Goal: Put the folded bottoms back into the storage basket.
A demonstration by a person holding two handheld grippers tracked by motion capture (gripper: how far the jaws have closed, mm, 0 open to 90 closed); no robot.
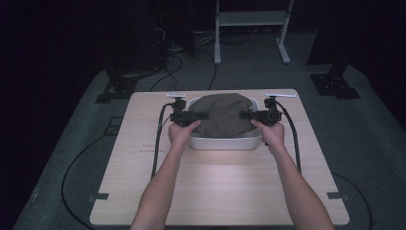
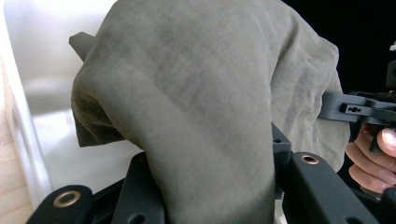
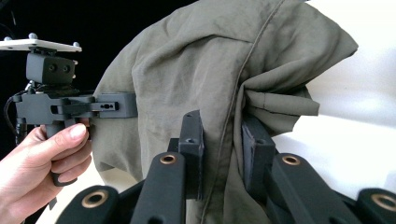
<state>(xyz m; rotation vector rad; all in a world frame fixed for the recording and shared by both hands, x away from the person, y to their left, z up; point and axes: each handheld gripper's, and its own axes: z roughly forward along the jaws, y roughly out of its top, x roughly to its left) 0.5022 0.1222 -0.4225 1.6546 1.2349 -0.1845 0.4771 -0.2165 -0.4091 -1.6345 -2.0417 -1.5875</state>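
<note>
While both forearms are reaching forward side by side, the left gripper (image 1: 194, 115) and right gripper (image 1: 246, 115) are each clamping opposite sides of the olive cloth (image 1: 222, 115), which is bulging over the white tub (image 1: 225, 142).

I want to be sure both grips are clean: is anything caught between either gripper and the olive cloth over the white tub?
Nothing visible. The left gripper and right gripper each pinch the olive cloth directly, above the white tub.

Cloth (image 2: 196, 93): I read no text or label.
Tray (image 1: 225, 143): no markings legible.
My grippers: no brand readable.
</note>
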